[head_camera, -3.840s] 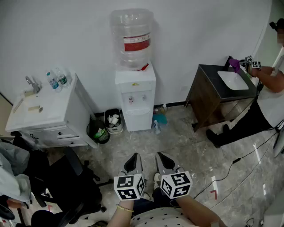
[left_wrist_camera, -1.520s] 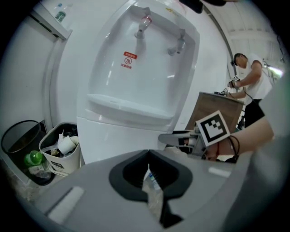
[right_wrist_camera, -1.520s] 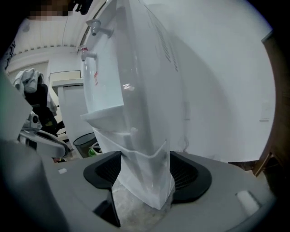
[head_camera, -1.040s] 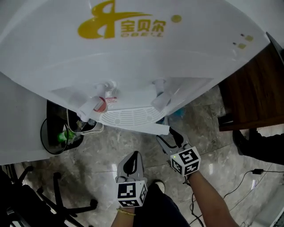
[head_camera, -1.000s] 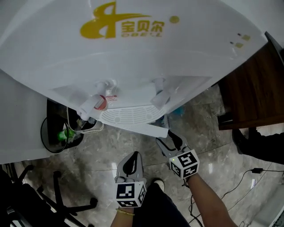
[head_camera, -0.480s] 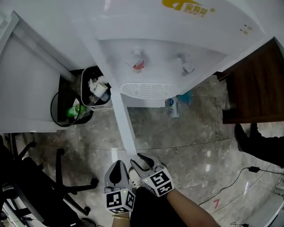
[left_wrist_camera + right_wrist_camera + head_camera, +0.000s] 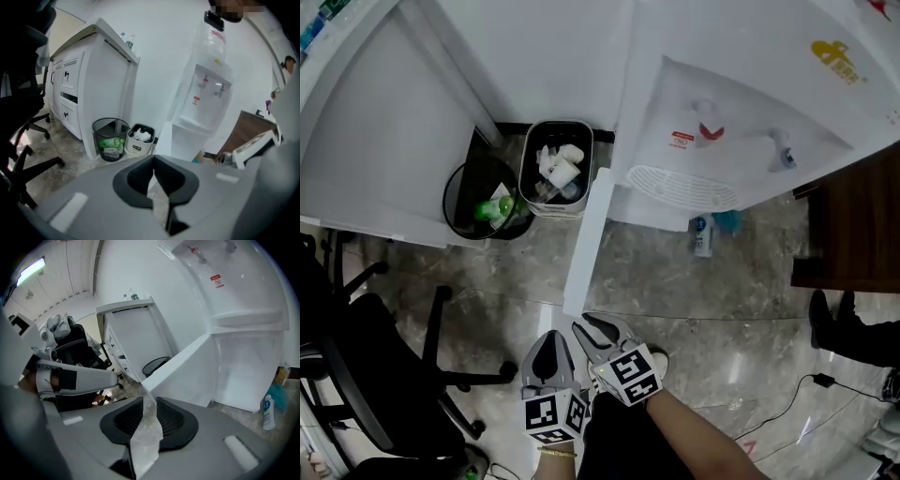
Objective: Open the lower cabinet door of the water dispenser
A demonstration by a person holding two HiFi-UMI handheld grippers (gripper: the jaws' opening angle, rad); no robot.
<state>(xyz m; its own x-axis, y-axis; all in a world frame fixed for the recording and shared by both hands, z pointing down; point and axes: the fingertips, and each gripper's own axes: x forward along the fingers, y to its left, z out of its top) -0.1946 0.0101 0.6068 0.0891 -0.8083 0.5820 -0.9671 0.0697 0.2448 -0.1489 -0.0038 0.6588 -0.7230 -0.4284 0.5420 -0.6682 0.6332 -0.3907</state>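
The water dispenser (image 7: 741, 94) runs off the head view's top and right edges, and its gold logo (image 7: 836, 61) and red label (image 7: 680, 141) are too small to read. Its lower cabinet door (image 7: 586, 251) shows only edge-on there. What fills the white bin (image 7: 555, 123) and black mesh bin (image 7: 459, 180) cannot be told. The left edge cuts the office chair (image 7: 366, 366), the right a person's leg (image 7: 862, 337).

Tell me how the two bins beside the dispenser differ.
The black bin is round with mesh walls; the white bin is boxy with solid walls. The black bin holds green rubbish; the white bin, pale crumpled rubbish. The black bin stands by the cabinet, the white bin nearer the dispenser. Both stand open on the floor, side by side.
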